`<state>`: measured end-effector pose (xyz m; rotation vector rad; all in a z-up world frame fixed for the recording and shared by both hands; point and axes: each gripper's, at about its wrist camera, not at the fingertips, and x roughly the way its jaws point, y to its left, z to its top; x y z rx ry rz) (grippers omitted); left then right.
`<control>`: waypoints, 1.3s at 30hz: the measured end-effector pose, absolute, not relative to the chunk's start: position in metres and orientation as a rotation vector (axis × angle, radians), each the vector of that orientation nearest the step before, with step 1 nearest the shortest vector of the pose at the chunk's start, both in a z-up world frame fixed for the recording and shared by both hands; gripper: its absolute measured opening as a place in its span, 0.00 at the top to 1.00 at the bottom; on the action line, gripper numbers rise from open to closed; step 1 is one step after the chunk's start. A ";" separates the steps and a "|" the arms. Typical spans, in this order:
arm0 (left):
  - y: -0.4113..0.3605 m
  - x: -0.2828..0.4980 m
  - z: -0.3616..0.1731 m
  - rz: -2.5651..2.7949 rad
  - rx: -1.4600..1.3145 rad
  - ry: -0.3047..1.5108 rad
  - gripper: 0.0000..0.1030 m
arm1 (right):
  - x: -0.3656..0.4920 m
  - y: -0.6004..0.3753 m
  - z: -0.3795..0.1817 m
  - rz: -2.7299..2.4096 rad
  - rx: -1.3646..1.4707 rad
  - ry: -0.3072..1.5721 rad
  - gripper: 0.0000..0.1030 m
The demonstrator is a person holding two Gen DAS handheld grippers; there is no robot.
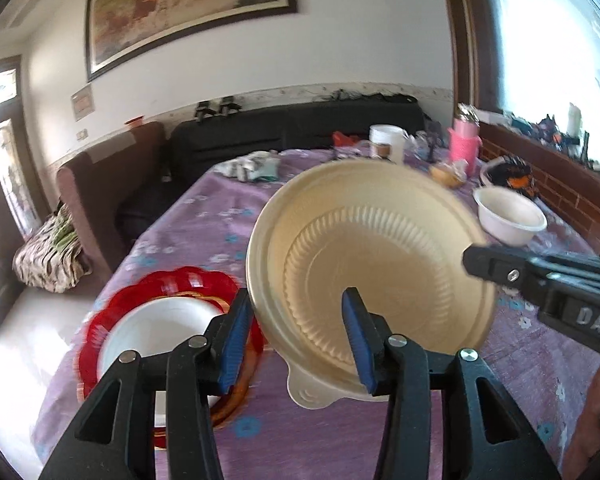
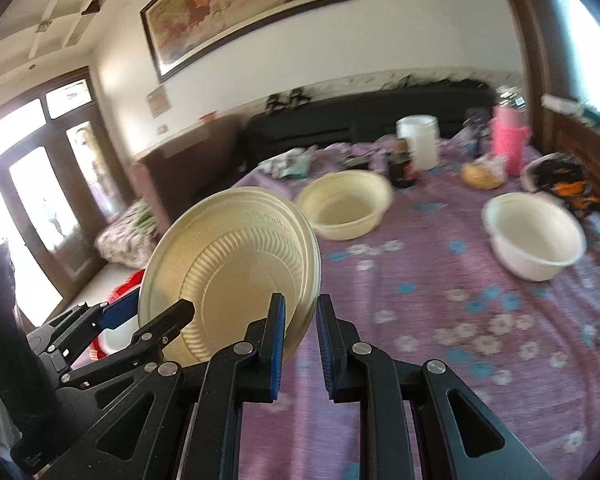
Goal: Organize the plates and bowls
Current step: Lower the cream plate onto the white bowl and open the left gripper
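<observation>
A cream ribbed plate is held tilted on edge above the purple tablecloth. My right gripper is shut on its rim; the right gripper also shows in the left wrist view. My left gripper is open, its jaws on either side of the plate's near rim, not clamping. A white bowl sits in a red scalloped plate at the left. A cream bowl and a white bowl stand further back.
The table has a purple flowered cloth. At its far end stand a white jar, a dark bottle, a pink cup and a bread roll. A dark sofa lies beyond.
</observation>
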<state>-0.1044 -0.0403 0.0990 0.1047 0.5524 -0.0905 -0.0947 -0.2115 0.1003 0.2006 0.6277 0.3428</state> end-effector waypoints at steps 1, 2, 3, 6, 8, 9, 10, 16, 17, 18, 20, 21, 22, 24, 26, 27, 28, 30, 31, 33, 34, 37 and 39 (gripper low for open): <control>-0.030 -0.107 0.104 -0.081 0.091 0.551 0.57 | -0.093 -0.207 0.101 0.359 0.205 0.638 0.82; -0.023 -0.108 0.107 -0.073 0.083 0.552 0.57 | -0.088 -0.198 0.103 0.391 0.215 0.658 0.82; -0.013 -0.110 0.110 -0.060 0.070 0.551 0.57 | -0.085 -0.192 0.103 0.409 0.218 0.669 0.82; 0.013 -0.116 0.115 -0.019 0.040 0.553 0.57 | -0.074 -0.165 0.106 0.472 0.217 0.711 0.82; 0.029 -0.119 0.115 0.016 0.029 0.554 0.57 | -0.069 -0.148 0.106 0.503 0.208 0.732 0.82; 0.036 -0.120 0.113 0.029 0.023 0.559 0.57 | -0.064 -0.136 0.104 0.526 0.204 0.750 0.82; 0.045 -0.121 0.111 0.042 0.009 0.569 0.57 | -0.063 -0.129 0.103 0.536 0.202 0.758 0.82; 0.081 -0.123 0.099 0.083 -0.048 0.608 0.57 | -0.051 -0.083 0.091 0.589 0.168 0.814 0.82; 0.084 -0.123 0.097 0.082 -0.057 0.614 0.57 | -0.050 -0.080 0.090 0.590 0.162 0.819 0.82; 0.088 -0.124 0.095 0.083 -0.067 0.620 0.57 | -0.049 -0.074 0.089 0.590 0.150 0.826 0.82; 0.093 -0.122 0.090 0.084 -0.075 0.634 0.57 | -0.048 -0.069 0.087 0.592 0.141 0.834 0.82; 0.095 -0.120 0.087 0.084 -0.081 0.643 0.57 | -0.047 -0.066 0.085 0.593 0.136 0.840 0.82; 0.097 -0.120 0.084 0.084 -0.087 0.649 0.57 | -0.046 -0.064 0.084 0.593 0.134 0.845 0.82; 0.101 -0.119 0.080 0.085 -0.094 0.657 0.57 | -0.044 -0.060 0.081 0.593 0.130 0.858 0.82; 0.103 -0.118 0.078 0.085 -0.100 0.661 0.57 | -0.044 -0.058 0.077 0.591 0.128 0.866 0.82; 0.103 -0.118 0.077 0.087 -0.101 0.661 0.57 | -0.043 -0.057 0.075 0.592 0.128 0.872 0.82; 0.104 -0.118 0.077 0.088 -0.102 0.662 0.57 | -0.042 -0.056 0.074 0.595 0.128 0.876 0.82; 0.106 -0.118 0.076 0.094 -0.106 0.662 0.57 | -0.041 -0.054 0.073 0.595 0.123 0.881 0.82; 0.107 -0.118 0.076 0.098 -0.107 0.662 0.57 | -0.042 -0.054 0.072 0.598 0.125 0.883 0.82; 0.109 -0.118 0.076 0.105 -0.113 0.663 0.55 | -0.041 -0.054 0.072 0.604 0.131 0.881 0.81; 0.110 -0.118 0.076 0.106 -0.116 0.661 0.55 | -0.039 -0.053 0.073 0.607 0.130 0.880 0.81; 0.111 -0.120 0.078 0.118 -0.116 0.651 0.54 | -0.042 -0.055 0.076 0.619 0.127 0.860 0.76; 0.112 -0.123 0.081 0.127 -0.116 0.640 0.51 | -0.045 -0.058 0.080 0.614 0.123 0.838 0.72</control>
